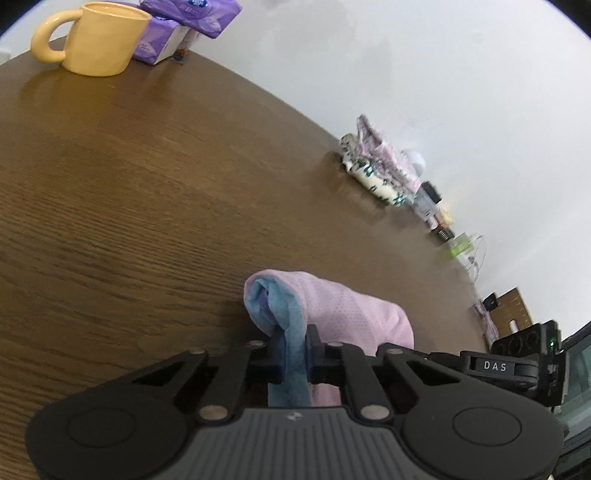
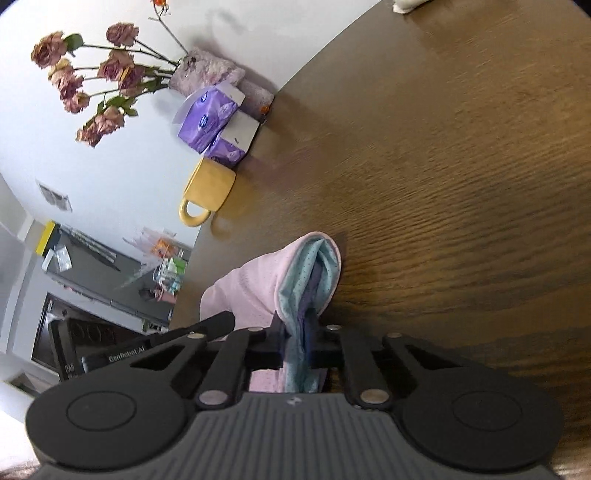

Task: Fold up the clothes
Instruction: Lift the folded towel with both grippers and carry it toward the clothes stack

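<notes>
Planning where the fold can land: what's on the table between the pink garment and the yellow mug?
Nothing: in the left wrist view, bare wood of the table runs from the pink garment to the yellow mug. The right wrist view agrees.

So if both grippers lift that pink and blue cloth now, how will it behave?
Likely floppy: the pink and blue cloth already bunches and droops where the left gripper and right gripper pinch it. Probably light, being thin mesh-like fabric. It will probably sag between the two grips over the table.

Wooden table (image 1: pixel 129 184), yellow mug (image 1: pixel 99 37), purple tissue packs (image 1: pixel 192 14), pink-blue garment (image 1: pixel 332 306)
</notes>
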Motion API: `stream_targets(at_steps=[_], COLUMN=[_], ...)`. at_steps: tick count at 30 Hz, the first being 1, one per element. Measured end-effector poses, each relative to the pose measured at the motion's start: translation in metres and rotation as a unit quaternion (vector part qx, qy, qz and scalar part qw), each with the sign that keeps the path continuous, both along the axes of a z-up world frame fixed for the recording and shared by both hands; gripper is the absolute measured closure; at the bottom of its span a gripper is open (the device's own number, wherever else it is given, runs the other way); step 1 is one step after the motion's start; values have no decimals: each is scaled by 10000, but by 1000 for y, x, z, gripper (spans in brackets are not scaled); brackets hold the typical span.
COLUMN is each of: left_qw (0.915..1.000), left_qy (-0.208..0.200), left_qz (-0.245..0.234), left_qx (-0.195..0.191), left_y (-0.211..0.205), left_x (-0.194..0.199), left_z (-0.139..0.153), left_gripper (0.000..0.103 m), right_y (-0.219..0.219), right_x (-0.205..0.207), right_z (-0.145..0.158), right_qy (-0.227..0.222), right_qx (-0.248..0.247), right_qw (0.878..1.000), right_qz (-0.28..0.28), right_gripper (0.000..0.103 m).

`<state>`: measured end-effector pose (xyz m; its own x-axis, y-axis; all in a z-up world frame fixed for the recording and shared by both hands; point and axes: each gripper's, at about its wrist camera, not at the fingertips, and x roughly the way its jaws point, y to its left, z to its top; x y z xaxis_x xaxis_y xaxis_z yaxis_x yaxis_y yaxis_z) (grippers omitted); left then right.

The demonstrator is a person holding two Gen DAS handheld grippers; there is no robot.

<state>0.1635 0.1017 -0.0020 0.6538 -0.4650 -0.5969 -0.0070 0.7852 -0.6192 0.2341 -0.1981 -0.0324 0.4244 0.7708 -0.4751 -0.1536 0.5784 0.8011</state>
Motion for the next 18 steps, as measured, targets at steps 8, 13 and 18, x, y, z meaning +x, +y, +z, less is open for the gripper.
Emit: stream_targets(at_steps=[8, 13, 18], left_qw=[9991, 9967, 9932], left_qy=[-427, -816, -1153], left_qz=[38, -1, -115], left_qx=[-78, -36, 83], left_y=[-5, -16, -35], left_x=[-4, -10, -11], left_z=[17, 41, 70], left_gripper=[96, 96, 96], right_y=[-4, -7, -18], right_x=[-8, -18, -29], right_z=[25, 48, 74], right_qy=[-427, -896, -1308], right_qx=[4, -117, -159], right_qw=[9989, 9955, 9903], right_qz=[-197, -301, -451], right_gripper=[95, 95, 95])
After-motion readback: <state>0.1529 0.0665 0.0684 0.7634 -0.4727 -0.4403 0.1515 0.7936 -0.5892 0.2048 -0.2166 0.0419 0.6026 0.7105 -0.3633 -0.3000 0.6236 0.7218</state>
